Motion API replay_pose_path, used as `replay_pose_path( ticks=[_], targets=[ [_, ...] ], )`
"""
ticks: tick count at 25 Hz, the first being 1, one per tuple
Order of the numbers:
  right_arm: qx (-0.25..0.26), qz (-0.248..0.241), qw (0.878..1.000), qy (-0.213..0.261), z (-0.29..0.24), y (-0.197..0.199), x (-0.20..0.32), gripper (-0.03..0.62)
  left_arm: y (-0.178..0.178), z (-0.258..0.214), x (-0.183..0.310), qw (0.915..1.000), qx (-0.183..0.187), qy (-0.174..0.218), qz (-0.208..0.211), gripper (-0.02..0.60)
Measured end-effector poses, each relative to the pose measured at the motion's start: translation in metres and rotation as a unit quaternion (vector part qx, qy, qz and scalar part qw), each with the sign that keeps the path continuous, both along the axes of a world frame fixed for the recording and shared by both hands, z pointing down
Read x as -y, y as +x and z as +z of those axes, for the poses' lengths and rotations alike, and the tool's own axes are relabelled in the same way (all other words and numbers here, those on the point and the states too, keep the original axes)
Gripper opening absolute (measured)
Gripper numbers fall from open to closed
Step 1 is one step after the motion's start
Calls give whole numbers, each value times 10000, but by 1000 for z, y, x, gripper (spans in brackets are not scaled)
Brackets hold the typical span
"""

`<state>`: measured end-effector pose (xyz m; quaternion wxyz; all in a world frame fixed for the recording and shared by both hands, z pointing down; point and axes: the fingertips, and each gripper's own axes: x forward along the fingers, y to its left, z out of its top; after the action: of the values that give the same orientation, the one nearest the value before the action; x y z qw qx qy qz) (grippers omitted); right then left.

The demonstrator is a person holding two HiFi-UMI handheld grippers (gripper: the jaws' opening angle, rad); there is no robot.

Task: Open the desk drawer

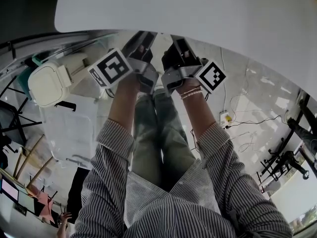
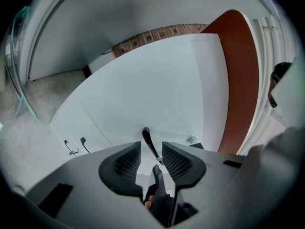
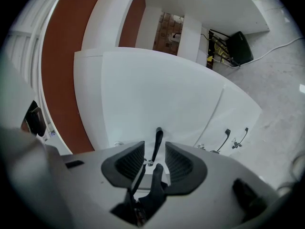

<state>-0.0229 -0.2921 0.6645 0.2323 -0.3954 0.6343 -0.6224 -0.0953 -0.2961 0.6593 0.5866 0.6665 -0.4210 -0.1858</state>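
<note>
— So, how do the grippers stand?
— Left gripper (image 2: pixel 151 150) and right gripper (image 3: pixel 155 151) both gape wide, with a black handle (image 3: pixel 157 140) in each gap, unpinched.
— Beyond?
— White drawer front (image 3: pixel 157 89), with two smaller handles (image 3: pixel 236 138) beside it. The desk top (image 1: pixel 198 9) hides it from the head view.

Soft, even indoor light — the white desk (image 2: pixel 157 94) ahead of the left gripper (image 2: pixel 151 157) and right gripper (image 3: pixel 155 157) looks bright, without glare. Fisheye bending, black corners — the near gripper bodies blur.
</note>
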Motion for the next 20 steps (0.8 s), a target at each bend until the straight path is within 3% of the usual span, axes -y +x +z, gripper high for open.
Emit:
replay_pose_path(
  ticks=[9, 13, 20],
  targets=[
    [-5, 53, 10000, 51, 1, -1, 9, 119, 4, 5, 6, 9999, 128, -43, 58, 126],
    [-121, 57, 9999, -28, 5, -3, 9, 70, 4, 4, 8, 9999, 125, -3, 96, 114],
    [-15, -21, 10000, -20, 6, -6, 11, 61, 5, 5, 9, 9997, -209, -55, 87, 85]
  ],
)
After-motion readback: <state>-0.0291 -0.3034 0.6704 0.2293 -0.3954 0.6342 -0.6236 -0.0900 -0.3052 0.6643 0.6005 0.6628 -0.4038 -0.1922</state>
